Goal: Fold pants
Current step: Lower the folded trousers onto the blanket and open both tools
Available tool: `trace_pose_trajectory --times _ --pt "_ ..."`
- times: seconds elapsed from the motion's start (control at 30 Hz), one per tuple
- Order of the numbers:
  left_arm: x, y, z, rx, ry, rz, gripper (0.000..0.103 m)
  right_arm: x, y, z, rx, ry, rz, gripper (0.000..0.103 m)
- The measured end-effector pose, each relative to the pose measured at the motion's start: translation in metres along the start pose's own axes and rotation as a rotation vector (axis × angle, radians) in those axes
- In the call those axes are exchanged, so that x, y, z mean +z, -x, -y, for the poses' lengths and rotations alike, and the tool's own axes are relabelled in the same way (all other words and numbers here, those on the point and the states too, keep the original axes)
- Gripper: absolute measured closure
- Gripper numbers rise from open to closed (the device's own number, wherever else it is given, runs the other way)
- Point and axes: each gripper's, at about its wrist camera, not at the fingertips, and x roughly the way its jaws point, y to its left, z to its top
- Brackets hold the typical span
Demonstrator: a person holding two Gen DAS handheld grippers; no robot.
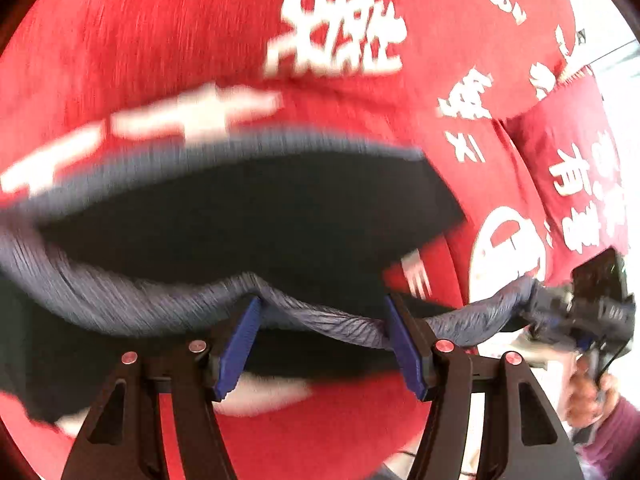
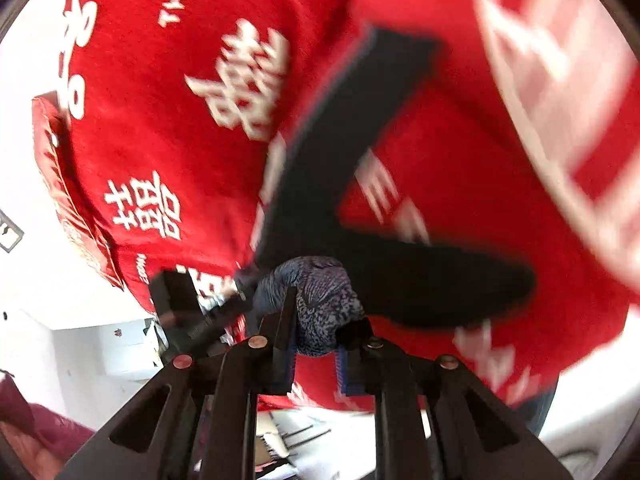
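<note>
My left hand-held gripper [image 1: 324, 336] tips steeply down over the red cloth-covered counter [image 1: 160, 40], its blue pads [image 1: 240, 340] set partway apart with the gathered waistband of the dark pants [image 1: 248, 216] lying across between them. My right hand-held gripper [image 2: 320, 332], angled down, pinches a bunched end of the same waistband. The pants hang stretched between both over the counter, legs trailing on the red cloth.

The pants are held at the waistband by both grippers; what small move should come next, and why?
Probably pull the left gripper and right gripper apart: the waistband between them sags, and the pants lie bent on the red cloth.
</note>
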Motion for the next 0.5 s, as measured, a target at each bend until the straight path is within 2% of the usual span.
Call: trace_pose_trajectory --times 0.17,0.23,0.27,0.3,0.33,0.4,0.5 --pt "0.069 0.010 -0.015 0.103 0.051 0.102 0.039 0.106 -0.035 -0.021 -0.057 0.033 0.006 0.086" --pt "0.089 0.018 -0.019 0.130 0.071 0.149 0.039 0.139 -0.050 -0.023 -0.115 0.021 0.008 0.078" --pt "0.093 0.022 -0.022 0.143 0.074 0.164 0.039 0.149 -0.056 -0.023 -0.135 0.015 0.008 0.071" --pt "0.096 0.028 -0.026 0.162 0.076 0.175 0.039 0.161 -0.060 -0.027 -0.149 0.020 0.018 0.050" --pt "0.095 0.031 -0.028 0.183 0.077 0.177 0.039 0.164 -0.055 -0.031 -0.150 0.031 0.027 0.038" --pt "0.086 0.032 -0.032 0.240 0.066 0.155 0.039 0.166 -0.051 -0.040 -0.156 0.075 0.038 0.038" --pt "0.057 0.019 -0.043 0.337 0.056 0.078 0.039 0.148 -0.040 -0.031 -0.244 0.088 0.034 0.038"
